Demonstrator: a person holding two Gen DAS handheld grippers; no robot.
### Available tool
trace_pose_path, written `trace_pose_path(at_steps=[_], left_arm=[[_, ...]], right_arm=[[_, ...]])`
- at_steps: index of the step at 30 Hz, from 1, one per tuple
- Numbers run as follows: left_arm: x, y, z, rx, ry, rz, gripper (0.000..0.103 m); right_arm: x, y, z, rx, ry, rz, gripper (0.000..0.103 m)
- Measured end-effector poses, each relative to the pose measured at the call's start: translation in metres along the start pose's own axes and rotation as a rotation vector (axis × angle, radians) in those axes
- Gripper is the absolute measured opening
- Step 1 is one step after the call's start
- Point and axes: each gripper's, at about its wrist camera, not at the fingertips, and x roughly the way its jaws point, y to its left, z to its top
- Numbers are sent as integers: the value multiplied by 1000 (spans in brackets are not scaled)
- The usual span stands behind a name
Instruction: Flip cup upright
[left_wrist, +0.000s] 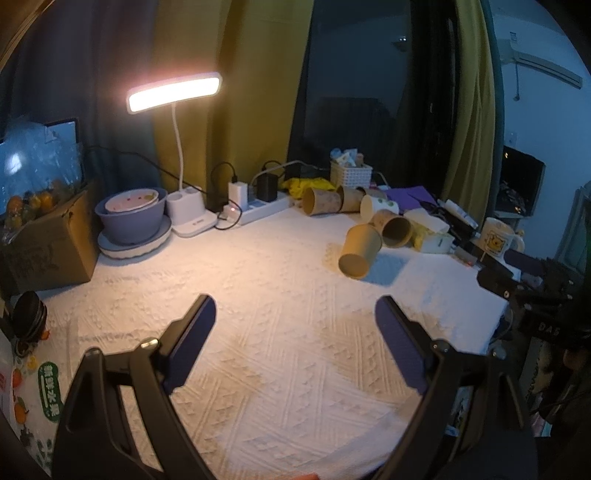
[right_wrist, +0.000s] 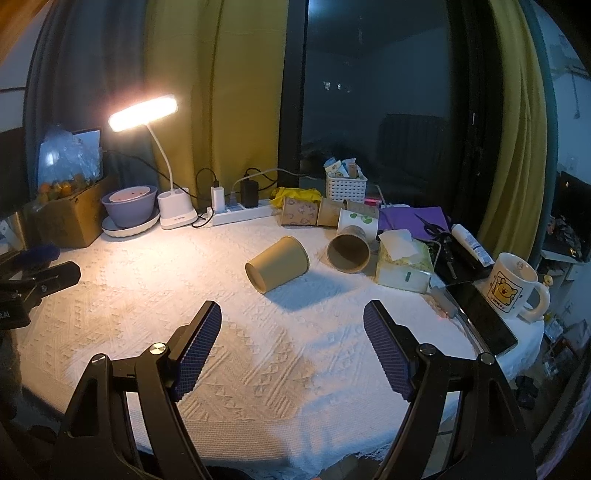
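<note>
A plain tan paper cup (right_wrist: 277, 264) lies on its side on the white tablecloth (right_wrist: 258, 350), its base toward me; it also shows in the left wrist view (left_wrist: 360, 250) at the right. My right gripper (right_wrist: 291, 314) is open and empty, a short way in front of that cup. My left gripper (left_wrist: 295, 306) is open and empty over bare cloth, left of the cup. A second paper cup (right_wrist: 348, 248) lies on its side just right of it, mouth toward me.
More cups (right_wrist: 300, 211) lie on their sides at the back by a power strip (right_wrist: 243, 214). A tissue box (right_wrist: 403, 264), phone (right_wrist: 482, 317) and bear mug (right_wrist: 511, 290) stand at right. A lamp (right_wrist: 175, 210), bowls (right_wrist: 129, 205) and a cardboard box (right_wrist: 70, 218) stand at back left.
</note>
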Motion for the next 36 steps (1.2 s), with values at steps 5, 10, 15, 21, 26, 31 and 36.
trace_pose_path(at_steps=[5, 10, 15, 21, 26, 31, 36], left_arm=[[0, 0, 1, -6, 3, -6, 89], [0, -1, 2, -5, 5, -10, 89], [-1, -2, 1, -4, 4, -15, 89], [-2, -1, 1, -9, 2, -16, 89], [-2, -1, 0, -5, 1, -21, 89], [-3, -2, -1, -5, -1, -24, 89], [-3, -3, -1, -5, -2, -29, 89]], right_arm=[[0, 1, 0, -1, 0, -1, 82], [0, 2, 0, 1, 2, -2, 82], [-1, 2, -1, -2, -5, 1, 82], [-1, 4, -4, -3, -2, 6, 82], [-2, 6, -4, 0, -4, 6, 82], [-2, 6, -3, -2, -3, 7, 82], [-5, 8, -2, -3, -6, 7, 82]])
